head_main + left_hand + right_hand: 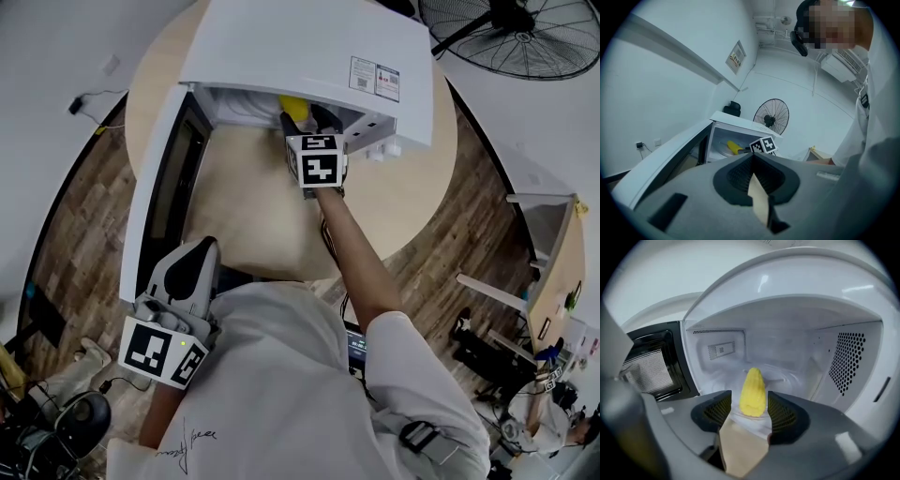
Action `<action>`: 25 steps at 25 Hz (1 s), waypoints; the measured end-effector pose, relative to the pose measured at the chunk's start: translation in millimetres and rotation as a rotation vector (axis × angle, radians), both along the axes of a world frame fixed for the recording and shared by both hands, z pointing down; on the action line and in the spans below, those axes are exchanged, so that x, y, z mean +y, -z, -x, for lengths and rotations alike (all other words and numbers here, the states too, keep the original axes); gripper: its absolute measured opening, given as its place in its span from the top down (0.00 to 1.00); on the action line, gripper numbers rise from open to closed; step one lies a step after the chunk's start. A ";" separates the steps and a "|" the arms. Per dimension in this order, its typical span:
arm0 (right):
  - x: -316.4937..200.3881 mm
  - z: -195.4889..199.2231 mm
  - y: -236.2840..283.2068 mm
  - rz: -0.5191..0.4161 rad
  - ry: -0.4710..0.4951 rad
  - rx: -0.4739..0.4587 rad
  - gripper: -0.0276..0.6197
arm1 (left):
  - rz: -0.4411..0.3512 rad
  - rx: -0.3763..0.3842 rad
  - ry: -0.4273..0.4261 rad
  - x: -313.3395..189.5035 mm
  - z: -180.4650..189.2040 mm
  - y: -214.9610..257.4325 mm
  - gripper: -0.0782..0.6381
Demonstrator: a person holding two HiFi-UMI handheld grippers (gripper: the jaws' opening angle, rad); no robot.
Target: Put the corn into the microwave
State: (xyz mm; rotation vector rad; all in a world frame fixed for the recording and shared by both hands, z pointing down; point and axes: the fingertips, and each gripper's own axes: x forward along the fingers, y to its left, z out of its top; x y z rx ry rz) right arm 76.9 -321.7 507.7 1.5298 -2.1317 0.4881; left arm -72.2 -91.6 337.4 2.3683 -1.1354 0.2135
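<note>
Lying in microwave [843, 357]: yellow corn [753, 392], short cob w/ tapered tip.

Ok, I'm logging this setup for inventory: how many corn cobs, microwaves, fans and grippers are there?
Corn: 1
Microwave: 1
Fan: 1
Grippers: 2, left gripper and right gripper
Total: 5

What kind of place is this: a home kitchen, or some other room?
Probably a lab or workshop room, not a kitchen. The microwave stands on a round wooden table in the middle of the room. A big pedestal fan stands beside it, and the walls are bare and white.
</note>
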 end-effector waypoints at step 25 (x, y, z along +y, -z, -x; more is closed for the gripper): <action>66.6 -3.1 32.2 0.028 0.070 -0.065 0.68 | -0.018 0.023 -0.079 6.4 -14.1 -1.4 0.90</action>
